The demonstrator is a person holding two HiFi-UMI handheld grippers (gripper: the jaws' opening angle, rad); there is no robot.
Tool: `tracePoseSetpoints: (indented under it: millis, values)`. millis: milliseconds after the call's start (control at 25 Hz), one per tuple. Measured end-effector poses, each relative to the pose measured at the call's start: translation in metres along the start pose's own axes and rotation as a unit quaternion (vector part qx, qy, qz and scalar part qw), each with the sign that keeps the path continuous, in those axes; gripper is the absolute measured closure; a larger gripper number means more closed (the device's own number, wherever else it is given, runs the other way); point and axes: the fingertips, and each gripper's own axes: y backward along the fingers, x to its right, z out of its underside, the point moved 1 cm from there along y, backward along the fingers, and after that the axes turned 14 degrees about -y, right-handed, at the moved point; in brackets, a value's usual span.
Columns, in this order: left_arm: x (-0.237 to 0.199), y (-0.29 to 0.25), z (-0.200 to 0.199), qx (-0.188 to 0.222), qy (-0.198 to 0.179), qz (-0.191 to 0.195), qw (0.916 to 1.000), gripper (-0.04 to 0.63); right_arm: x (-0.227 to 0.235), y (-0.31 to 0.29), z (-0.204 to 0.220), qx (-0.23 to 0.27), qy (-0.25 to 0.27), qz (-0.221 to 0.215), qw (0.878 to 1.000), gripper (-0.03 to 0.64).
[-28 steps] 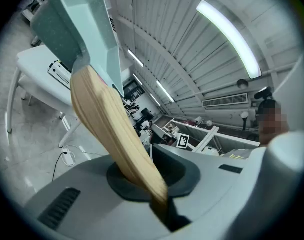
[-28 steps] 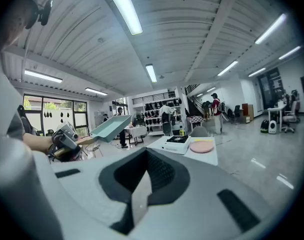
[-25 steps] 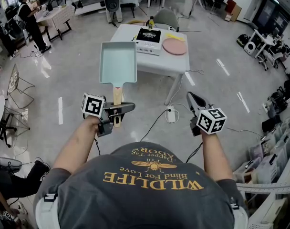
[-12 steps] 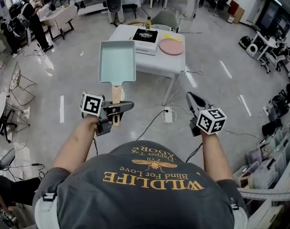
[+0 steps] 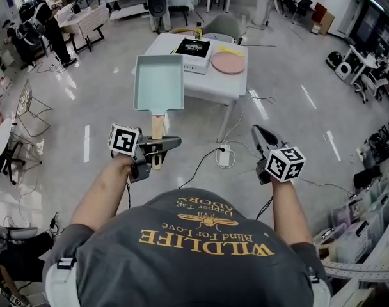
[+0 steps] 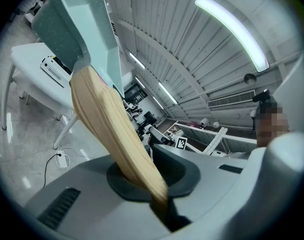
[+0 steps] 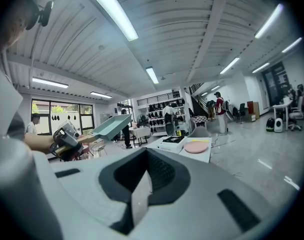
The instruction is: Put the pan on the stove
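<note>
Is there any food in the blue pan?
Empty. The pan, held up by its wooden handle in the left gripper, shows only its bare pale-blue bottom.

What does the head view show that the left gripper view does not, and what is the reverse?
Only the head view shows the right gripper, the pink plate on the table, and the person's grey shirt. Only the left gripper view shows, from close, the left gripper with its jaws shut on the wooden handle, and the ceiling lights. Both show the pale green pan, held in the air, the table and the stove on it.
</note>
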Motion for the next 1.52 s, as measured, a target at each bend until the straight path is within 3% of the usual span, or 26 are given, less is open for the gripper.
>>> tracePoseSetpoints:
  millis: [320,480,880,1040,1160,1520]
  values:
    - [-0.026,0.011,-0.015,-0.005,-0.023,0.005,0.9997,0.575,0.0,-0.036,0.002,-0.009,-0.004,-0.003,1.0,0.617]
    - [-0.059,0.029,-0.026,-0.001,0.006,0.02,0.9998,0.575,-0.007,-0.071,0.002,-0.012,0.002,0.005,1.0,0.617]
    - [-0.18,0.094,-0.13,-0.043,-0.03,0.075,0.9958,0.575,-0.034,-0.212,-0.041,0.018,0.009,0.057,0.998,0.617]
    - [-0.215,0.116,-0.164,-0.055,-0.013,0.094,0.9939,0.575,-0.044,-0.262,-0.053,0.025,0.012,0.07,0.997,0.617]
    - [-0.238,0.127,-0.187,-0.064,-0.033,0.103,0.9921,0.575,-0.046,-0.29,-0.059,0.027,0.008,0.081,0.996,0.617]
    - [-0.292,0.138,-0.215,-0.069,-0.032,0.121,0.9897,0.575,-0.032,-0.342,-0.064,0.017,0.004,0.099,0.995,0.617]
